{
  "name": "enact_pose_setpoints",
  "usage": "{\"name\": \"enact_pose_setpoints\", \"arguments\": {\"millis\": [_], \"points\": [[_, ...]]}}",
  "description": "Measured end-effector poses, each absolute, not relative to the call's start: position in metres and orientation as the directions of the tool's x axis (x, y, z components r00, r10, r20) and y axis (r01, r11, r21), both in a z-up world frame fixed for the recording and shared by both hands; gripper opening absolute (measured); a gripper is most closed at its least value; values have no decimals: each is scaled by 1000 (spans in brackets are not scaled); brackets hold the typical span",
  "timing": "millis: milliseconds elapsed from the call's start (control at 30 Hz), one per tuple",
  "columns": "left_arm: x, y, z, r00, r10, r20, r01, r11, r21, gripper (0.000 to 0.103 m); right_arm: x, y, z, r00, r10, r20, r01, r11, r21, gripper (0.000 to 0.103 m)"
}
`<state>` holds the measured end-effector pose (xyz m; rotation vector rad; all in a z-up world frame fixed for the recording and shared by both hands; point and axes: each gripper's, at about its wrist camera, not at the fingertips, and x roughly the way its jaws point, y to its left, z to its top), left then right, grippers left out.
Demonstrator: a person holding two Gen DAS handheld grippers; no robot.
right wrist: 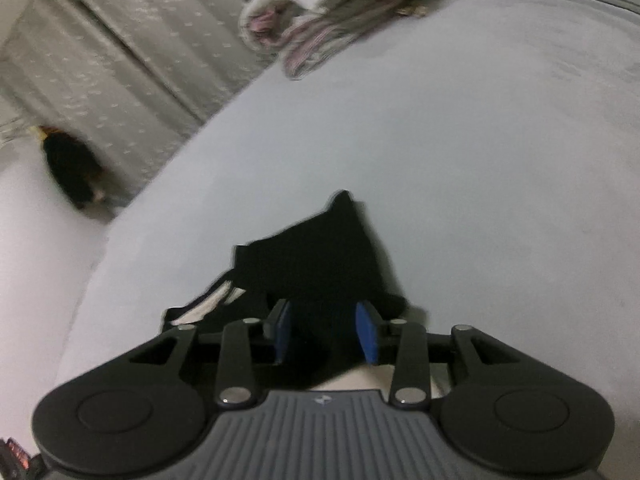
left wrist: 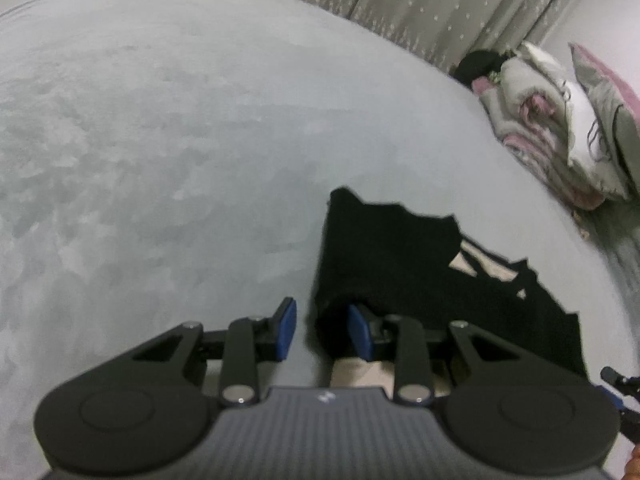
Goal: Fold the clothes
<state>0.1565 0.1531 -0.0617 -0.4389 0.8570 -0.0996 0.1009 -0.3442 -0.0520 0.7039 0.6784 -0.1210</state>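
Counted on the bed

We see 1 black crumpled cloth garment (left wrist: 420,280), 1 grey plush bedspread (left wrist: 160,140), 2 blue-padded black grippers.

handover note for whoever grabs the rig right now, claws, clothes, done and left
Left claw: open, empty, at the left edge of the black garment.
Right claw: open over the same garment, pads not pressing it.
The garment lies partly folded on the grey bed cover, a pale print showing.
A pile of bedding sits at the bed's far end.
Left: finish the fold and smooth it.
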Motion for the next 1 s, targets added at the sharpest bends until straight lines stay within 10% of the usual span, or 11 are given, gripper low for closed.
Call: {"name": "enact_pose_setpoints", "arguments": {"millis": [333, 433, 1000], "points": [[166, 148, -67, 665, -271, -695, -107, 887, -448, 26, 150, -290, -69, 754, 135, -642, 135, 926, 353, 37], [167, 150, -68, 660, -277, -698, -112, 883, -456, 26, 156, -273, -76, 752, 86, -654, 99, 965, 241, 13], [172, 158, -61, 730, -314, -607, -108, 824, -556, 26, 131, -283, -6, 921, -9, -391, 95, 975, 203, 8]]}}
